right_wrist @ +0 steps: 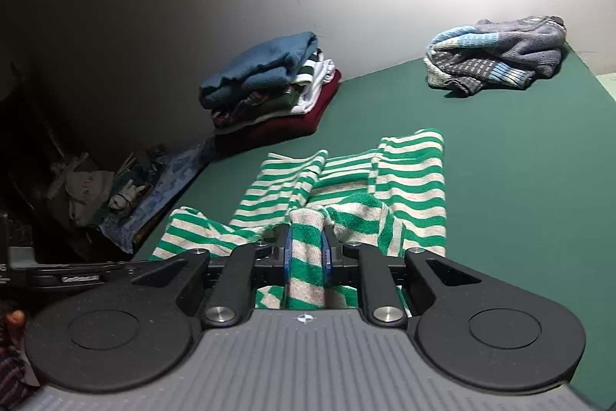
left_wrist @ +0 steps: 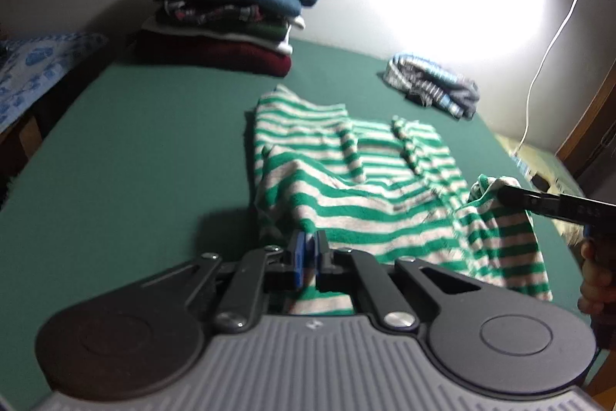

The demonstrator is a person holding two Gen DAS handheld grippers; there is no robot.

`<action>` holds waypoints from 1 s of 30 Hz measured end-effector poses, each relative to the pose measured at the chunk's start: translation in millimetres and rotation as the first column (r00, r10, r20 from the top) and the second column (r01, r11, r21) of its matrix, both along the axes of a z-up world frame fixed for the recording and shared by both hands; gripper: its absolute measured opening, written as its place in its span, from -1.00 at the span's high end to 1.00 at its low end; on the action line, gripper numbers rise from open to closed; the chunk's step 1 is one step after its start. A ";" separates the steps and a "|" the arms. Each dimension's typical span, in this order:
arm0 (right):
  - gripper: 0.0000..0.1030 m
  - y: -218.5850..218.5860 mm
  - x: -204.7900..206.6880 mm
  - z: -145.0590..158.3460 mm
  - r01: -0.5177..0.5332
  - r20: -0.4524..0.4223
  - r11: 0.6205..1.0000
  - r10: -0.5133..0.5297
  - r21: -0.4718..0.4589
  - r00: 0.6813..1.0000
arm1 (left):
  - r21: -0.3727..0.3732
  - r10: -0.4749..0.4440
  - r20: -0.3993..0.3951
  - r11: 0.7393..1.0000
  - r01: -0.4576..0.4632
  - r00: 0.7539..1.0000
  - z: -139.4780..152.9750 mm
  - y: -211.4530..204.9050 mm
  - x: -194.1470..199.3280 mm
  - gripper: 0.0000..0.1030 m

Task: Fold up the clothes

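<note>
- Green and cream stripes fill the left wrist view: the striped garment (left_wrist: 358, 172) lies part-folded on the green bench (left_wrist: 134, 141), and our left gripper (left_wrist: 308, 251) sits at its near hem.
- Our blue pads are squeezed flat together here, jaws clenched; a thin edge of cloth may be caught between them, but we cannot tell for sure.
- Off to the right, the right gripper (left_wrist: 500, 193) has a bunched corner lifted clear of the bench, which we judge sets up the next fold.
- The folded stack (left_wrist: 227, 14) waits by the wall, well apart, likely where this piece ends up; a crumpled grey-blue heap (left_wrist: 435, 83) looks next in line.
- Over to the right wrist view: our right gripper (right_wrist: 307, 249) has its jaws clamped on a thick roll of striped garment (right_wrist: 346, 187), cloth running straight through them.
- The grip sits on a doubled edge, so we reckon both layers travel together.
- The stack (right_wrist: 269, 83) and heap (right_wrist: 496, 56) sit beyond, untouched.
</note>
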State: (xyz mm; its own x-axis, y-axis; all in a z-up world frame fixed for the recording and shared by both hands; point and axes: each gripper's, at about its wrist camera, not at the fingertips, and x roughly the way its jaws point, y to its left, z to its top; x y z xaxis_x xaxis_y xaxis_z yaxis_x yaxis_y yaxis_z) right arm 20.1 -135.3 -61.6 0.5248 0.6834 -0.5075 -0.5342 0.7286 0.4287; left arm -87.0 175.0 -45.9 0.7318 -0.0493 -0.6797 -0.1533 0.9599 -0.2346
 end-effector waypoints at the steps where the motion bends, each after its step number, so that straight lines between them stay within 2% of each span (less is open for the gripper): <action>1: 0.66 2.2 3.7 -8.2 0.027 -0.010 0.998 -0.027 -0.054 1.000 | 0.018 0.005 -0.020 1.000 -0.004 1.000 -5.8 1.7 5.0 1.00; 3: 0.59 0.7 7.5 -19.0 0.063 -0.031 0.994 -0.066 -0.089 0.997 | 0.012 0.015 -0.061 1.000 -0.015 0.998 -18.0 8.7 16.7 1.00; 4: 0.43 -0.6 9.1 -23.9 0.079 -0.041 0.992 -0.084 -0.100 0.996 | -0.001 0.015 -0.075 1.000 -0.015 0.997 -21.9 12.3 21.5 1.00; 6: 0.33 -3.8 10.2 -28.6 0.108 -0.050 0.988 -0.114 -0.115 0.992 | -0.016 -0.002 -0.080 1.000 0.001 0.997 -21.7 16.9 26.0 0.99; 7: 0.28 -5.9 8.9 -26.3 0.118 -0.044 0.986 -0.124 -0.115 0.991 | 0.002 -0.015 -0.069 1.000 0.015 0.998 -16.7 16.9 25.1 0.96; 9: 0.26 -7.1 -1.1 -13.2 0.136 0.024 0.980 -0.134 -0.143 0.991 | 0.043 -0.043 -0.042 0.998 0.045 0.998 -5.7 16.8 22.6 0.79; 11: 0.26 -3.3 -17.8 3.9 0.125 0.138 0.973 -0.099 -0.194 0.986 | 0.093 -0.080 -0.002 0.993 0.079 0.997 7.9 14.7 19.4 0.33; 12: 0.26 0.8 -25.2 11.2 0.097 0.186 0.970 -0.055 -0.225 0.981 | 0.119 -0.102 0.017 0.988 0.100 0.995 13.5 12.6 19.5 0.26; 14: 0.25 11.6 -32.9 18.0 0.021 0.213 0.961 0.040 -0.277 0.976 | 0.177 -0.156 0.050 0.973 0.145 0.986 20.9 6.1 24.2 -0.03; 17: 0.24 36.0 -29.3 12.0 -0.012 0.218 0.939 0.092 -0.345 0.972 | 0.240 -0.220 0.065 0.950 0.199 0.973 17.5 -1.6 42.9 -0.14; 20: 0.24 58.9 -19.9 3.4 -0.061 0.204 0.925 0.147 -0.375 0.968 | 0.228 -0.241 -0.011 0.944 0.237 0.970 3.6 -1.3 63.1 -0.16; 22: 0.25 72.9 -13.6 -2.1 -0.111 0.177 0.921 0.188 -0.374 0.966 | 0.203 -0.248 -0.019 0.947 0.247 0.968 0.1 0.6 63.1 -0.16; 24: 0.25 82.6 -8.2 -8.1 -0.153 0.146 0.912 0.222 -0.380 0.964 | 0.198 -0.257 -0.012 0.947 0.254 0.966 1.4 -0.3 56.8 -0.24; 26: 0.25 83.2 0.6 -15.0 -0.169 0.091 0.924 0.211 -0.343 0.973 | 0.193 -0.259 -0.002 0.947 0.255 0.966 4.6 -1.3 49.9 -0.43; 27: 0.33 83.6 3.9 -18.0 -0.176 0.059 0.931 0.205 -0.321 0.977 | 0.192 -0.258 0.003 0.948 0.253 0.966 6.4 -2.0 46.8 -0.46; 28: 0.68 84.3 4.9 -18.4 -0.189 0.042 0.933 0.212 -0.307 0.976 | 0.195 -0.256 0.006 0.948 0.250 0.967 8.2 -3.4 44.2 -0.50; 30: 0.71 85.7 5.3 -16.9 -0.220 0.026 0.932 0.237 -0.288 0.971 | 0.194 -0.247 0.012 0.951 0.240 0.969 11.7 -7.7 40.2 -0.54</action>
State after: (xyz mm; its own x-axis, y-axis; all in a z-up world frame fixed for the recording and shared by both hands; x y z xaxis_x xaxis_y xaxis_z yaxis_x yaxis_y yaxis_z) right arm 25.4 -49.7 -78.5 0.4066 0.6223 -0.6689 -0.7184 0.6701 0.1868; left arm -46.8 167.3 -34.2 0.7377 -0.1016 -0.6675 0.0956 0.9944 -0.0456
